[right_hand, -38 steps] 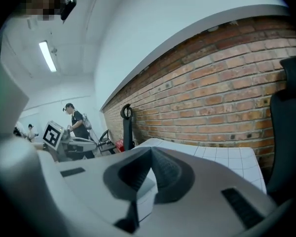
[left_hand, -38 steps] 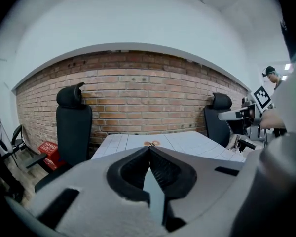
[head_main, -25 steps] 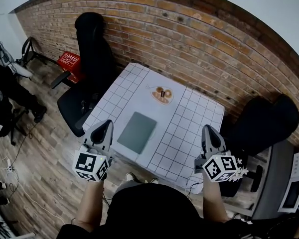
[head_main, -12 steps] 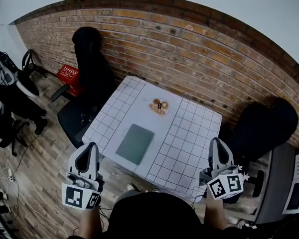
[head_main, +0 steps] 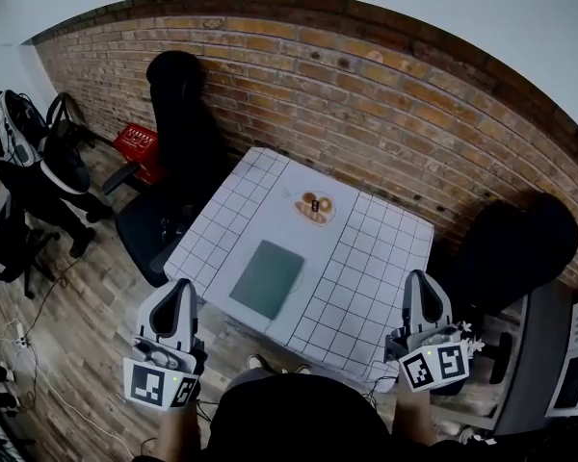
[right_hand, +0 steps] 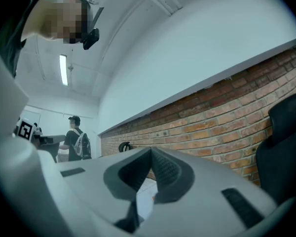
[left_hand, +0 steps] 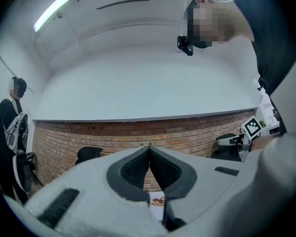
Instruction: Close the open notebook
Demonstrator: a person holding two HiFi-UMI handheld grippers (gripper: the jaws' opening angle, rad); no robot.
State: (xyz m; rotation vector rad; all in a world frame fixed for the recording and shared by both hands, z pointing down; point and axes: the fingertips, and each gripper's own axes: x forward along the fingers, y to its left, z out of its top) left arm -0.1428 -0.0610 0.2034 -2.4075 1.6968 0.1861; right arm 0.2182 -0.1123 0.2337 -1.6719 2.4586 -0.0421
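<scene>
Grey-green notebook (head_main: 267,278), closed, beyond and between left gripper (head_main: 180,287), right gripper (head_main: 419,279)

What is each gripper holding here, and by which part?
Nothing. The left gripper and right gripper both have jaws together and empty, short of the table where the notebook lies.

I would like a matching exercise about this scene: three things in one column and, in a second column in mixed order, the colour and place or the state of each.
1. notebook
2. basket
3. left hand-held gripper

A. red, on the floor
B. jaws shut, nothing between them
C. grey-green, lying flat on the table

Pairs: 1-C, 2-A, 3-B
</scene>
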